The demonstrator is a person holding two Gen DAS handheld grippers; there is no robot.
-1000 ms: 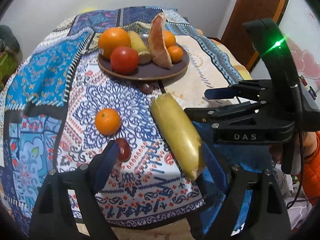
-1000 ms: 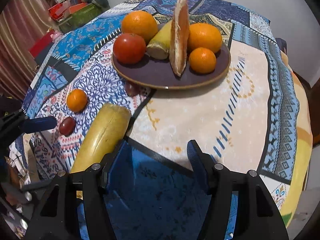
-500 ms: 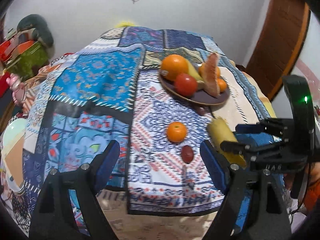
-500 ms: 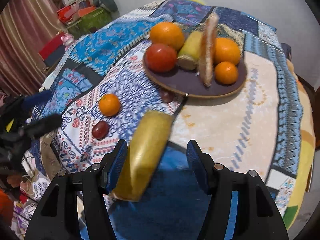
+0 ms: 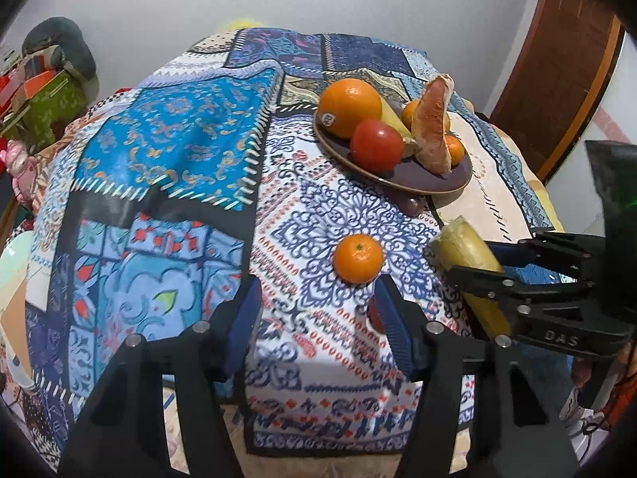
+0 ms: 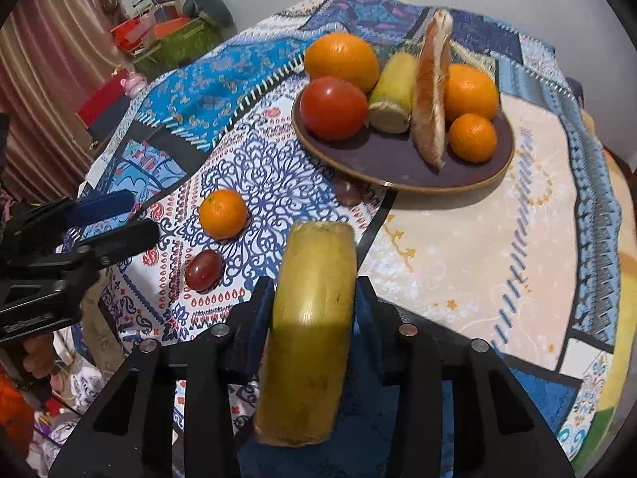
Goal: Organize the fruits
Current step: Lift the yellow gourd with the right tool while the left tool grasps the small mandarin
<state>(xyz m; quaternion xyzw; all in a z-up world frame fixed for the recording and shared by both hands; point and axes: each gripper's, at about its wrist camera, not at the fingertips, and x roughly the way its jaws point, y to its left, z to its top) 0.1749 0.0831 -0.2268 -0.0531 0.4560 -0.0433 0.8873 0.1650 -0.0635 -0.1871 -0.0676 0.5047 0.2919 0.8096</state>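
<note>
My right gripper (image 6: 314, 298) is shut on a long yellow-green banana piece (image 6: 310, 310), held above the table's near edge; it also shows in the left wrist view (image 5: 469, 251). My left gripper (image 5: 318, 310) is open and empty just before a loose mandarin (image 5: 358, 258). A red grape (image 6: 203, 270) lies near the mandarin (image 6: 223, 213). The dark plate (image 6: 402, 167) holds two oranges, a tomato (image 6: 333, 108), a banana piece, a grapefruit wedge (image 6: 432, 87) and a mandarin. Another grape (image 6: 347, 192) lies by the plate's rim.
The table wears a patterned blue and white cloth (image 5: 167, 151). Boxes and clutter (image 6: 167, 40) stand at the far left, a curtain (image 6: 47, 79) beside them. A brown door (image 5: 557, 71) is at the right.
My right gripper closed on the banana piece and lifted it. My left gripper drew back, then moved in towards the loose mandarin, still open.
</note>
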